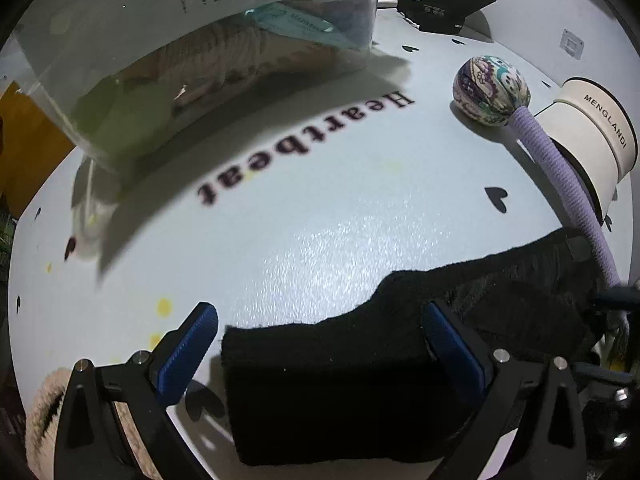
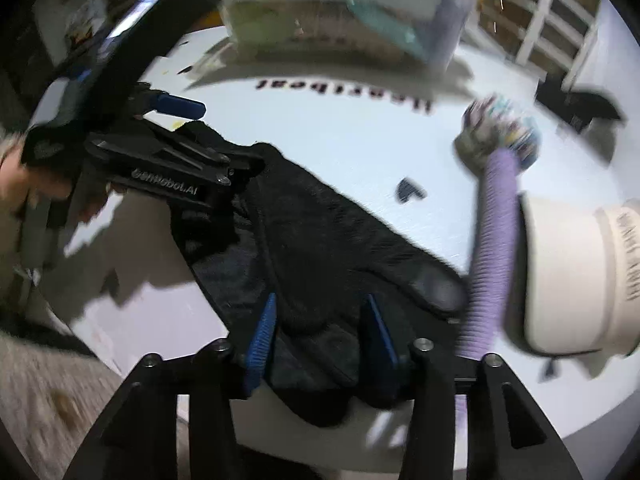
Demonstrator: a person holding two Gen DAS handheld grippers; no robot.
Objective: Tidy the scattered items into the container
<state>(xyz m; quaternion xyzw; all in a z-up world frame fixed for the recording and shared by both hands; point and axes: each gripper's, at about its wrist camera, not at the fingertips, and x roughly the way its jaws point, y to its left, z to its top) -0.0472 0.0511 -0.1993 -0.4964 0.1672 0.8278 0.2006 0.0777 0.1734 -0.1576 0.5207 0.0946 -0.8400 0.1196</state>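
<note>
Beside the white cylindrical jar (image 1: 592,136), a black fleece glove (image 1: 360,368) lies on the white table (image 1: 320,220). Left gripper (image 1: 320,344) straddles it, wide open; right gripper (image 2: 320,332), half closed, flanks one finger. Only the left view sharply shows the clear plastic container (image 1: 200,60).

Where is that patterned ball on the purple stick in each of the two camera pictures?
Left wrist view: the patterned ball lies at upper right on the white table, beside the white jar.
Right wrist view: the same ball, blurred, sits at right of centre, above the jar.
Shared landmark: the upside-down "Heartbeat" lettering printed on the table.
</note>
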